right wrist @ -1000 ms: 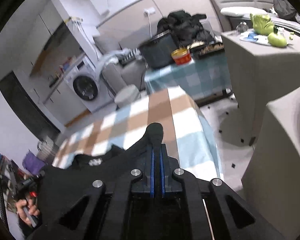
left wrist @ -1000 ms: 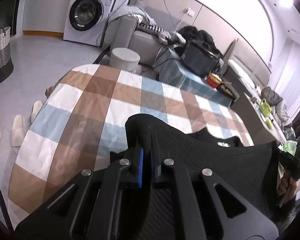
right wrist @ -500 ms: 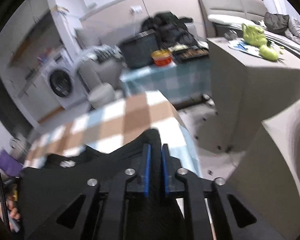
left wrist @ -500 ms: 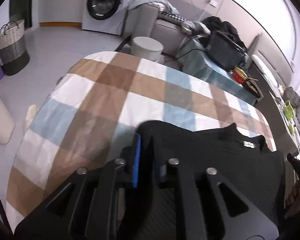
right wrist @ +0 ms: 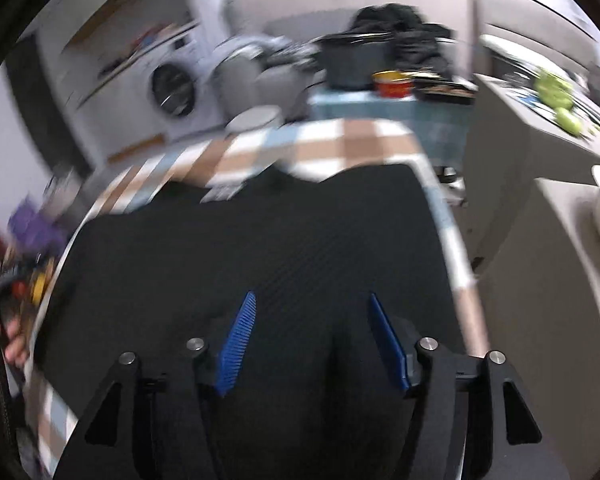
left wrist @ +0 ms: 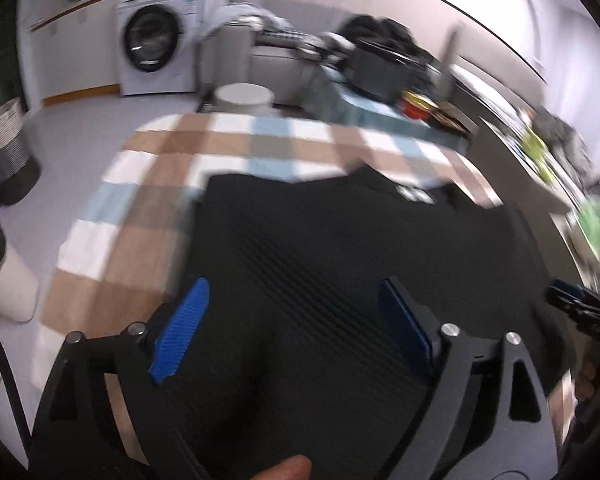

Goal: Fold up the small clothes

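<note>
My left gripper [left wrist: 292, 328] has its jaws spread wide, the blue pads [left wrist: 180, 332] well apart with nothing between them, and below it lies the black shirt [left wrist: 340, 248]. The shirt is spread flat on the checked cloth [left wrist: 160, 168] that covers the table, its ribbed weave filling most of the left wrist view; a white label [left wrist: 414, 194] shows at the collar on its far edge. My right gripper [right wrist: 314, 340] is also wide open and grips nothing, hovering over the same shirt [right wrist: 280, 248], whose right side runs close along the table edge [right wrist: 440, 200]. I cannot tell whether either gripper touches the fabric, since both views are blurred. In the left wrist view a fingertip [left wrist: 284, 470] shows at the bottom edge, and the other gripper [left wrist: 576, 308] is visible at the right of the shirt. Beyond the table stand a washing machine [left wrist: 156, 44], a round white stool [left wrist: 244, 96], and a second table with a dark box [left wrist: 380, 72] and a red bowl [left wrist: 414, 106]. A woven basket [left wrist: 4, 148] sits on the floor at left. In the right wrist view a grey counter [right wrist: 540, 128] carries green objects [right wrist: 556, 88].
</note>
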`<state>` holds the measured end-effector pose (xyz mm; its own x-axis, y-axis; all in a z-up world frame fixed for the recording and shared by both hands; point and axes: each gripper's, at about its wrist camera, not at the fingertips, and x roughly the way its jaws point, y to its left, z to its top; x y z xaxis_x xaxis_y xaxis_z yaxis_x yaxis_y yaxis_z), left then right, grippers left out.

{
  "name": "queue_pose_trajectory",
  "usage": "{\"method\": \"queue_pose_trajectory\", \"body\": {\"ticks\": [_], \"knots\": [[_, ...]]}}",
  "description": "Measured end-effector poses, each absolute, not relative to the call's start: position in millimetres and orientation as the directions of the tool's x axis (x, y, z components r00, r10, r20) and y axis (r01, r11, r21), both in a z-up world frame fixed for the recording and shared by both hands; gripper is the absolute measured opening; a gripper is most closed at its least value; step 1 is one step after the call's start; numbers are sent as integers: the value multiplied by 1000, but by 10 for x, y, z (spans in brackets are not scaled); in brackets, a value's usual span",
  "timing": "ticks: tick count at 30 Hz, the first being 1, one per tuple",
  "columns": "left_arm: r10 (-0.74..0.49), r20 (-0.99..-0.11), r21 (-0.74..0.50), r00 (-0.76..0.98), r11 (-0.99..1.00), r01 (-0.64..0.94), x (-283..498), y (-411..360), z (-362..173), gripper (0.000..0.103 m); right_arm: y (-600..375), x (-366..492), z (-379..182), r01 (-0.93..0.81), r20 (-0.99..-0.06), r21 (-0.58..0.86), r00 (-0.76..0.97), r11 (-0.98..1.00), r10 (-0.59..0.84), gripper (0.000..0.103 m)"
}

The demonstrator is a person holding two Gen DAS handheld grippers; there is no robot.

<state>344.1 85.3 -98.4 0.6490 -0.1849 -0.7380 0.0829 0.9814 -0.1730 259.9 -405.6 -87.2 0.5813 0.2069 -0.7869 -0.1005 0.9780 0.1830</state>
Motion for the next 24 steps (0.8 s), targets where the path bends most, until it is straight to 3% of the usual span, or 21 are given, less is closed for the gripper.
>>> {"method": "queue_pose_trajectory", "body": {"ticks": [1, 5, 9, 15, 24], "knots": [[-211, -745, -168, 633, 977, 127, 3344, 712, -1008, 102, -3905, 2494, -903, -127, -790, 192, 568, 973, 230, 69], [-269, -763, -148, 588, 958, 247, 3012, 246, -1163, 102, -3446, 2249, -1038, -220, -811, 163, 525, 962, 258, 72], [-249, -813, -87, 527, 946, 312, 2788, -37, -1413, 102, -3171, 2104, -1239, -275, -837, 157, 472, 948, 276, 73], [-165, -823, -5, 544, 959, 283, 2459, 95, -1642, 103, -3287, 1895, -1317, -278, -850, 3, 506, 961, 149, 76], [-143, -824, -4, 549, 969, 248, 2177, 478, -1649, 103, -3940, 1679, -1268, -139, -845, -12, 530, 990, 64, 77]]}}
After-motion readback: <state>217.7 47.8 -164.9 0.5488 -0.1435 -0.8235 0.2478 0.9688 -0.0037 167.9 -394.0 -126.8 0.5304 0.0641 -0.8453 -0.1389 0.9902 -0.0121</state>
